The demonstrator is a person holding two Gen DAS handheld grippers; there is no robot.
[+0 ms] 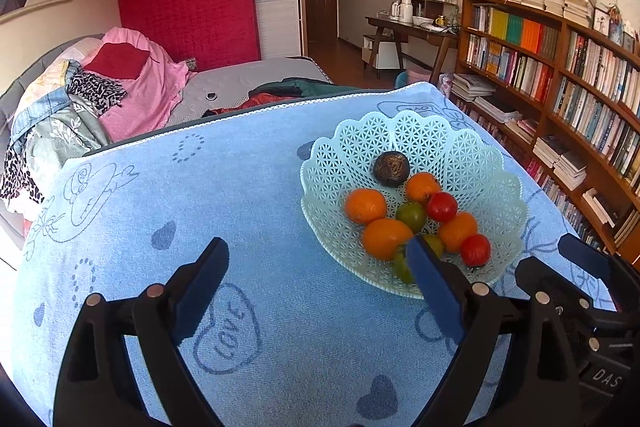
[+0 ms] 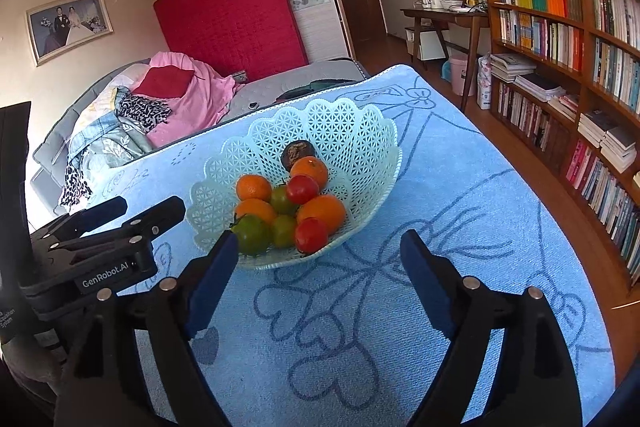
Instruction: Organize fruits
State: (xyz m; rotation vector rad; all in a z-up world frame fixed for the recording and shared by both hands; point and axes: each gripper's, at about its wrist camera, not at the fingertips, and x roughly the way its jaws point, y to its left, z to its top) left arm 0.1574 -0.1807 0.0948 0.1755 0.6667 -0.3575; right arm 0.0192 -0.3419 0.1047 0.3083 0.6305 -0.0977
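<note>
Pale green lattice plastic basket (image 2: 360,131) sits centre frame on blue towel-covered worktop (image 2: 460,227); oranges, red and green tomatoes, dark round fruit piled inside. Left gripper (image 1: 316,267) and right gripper (image 2: 318,251): jaws wide, empty, likely sorting done.

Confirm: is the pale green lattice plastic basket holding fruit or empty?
Holding fruit: the pale green lattice plastic basket carries oranges, red and green tomatoes, one dark fruit.
</note>
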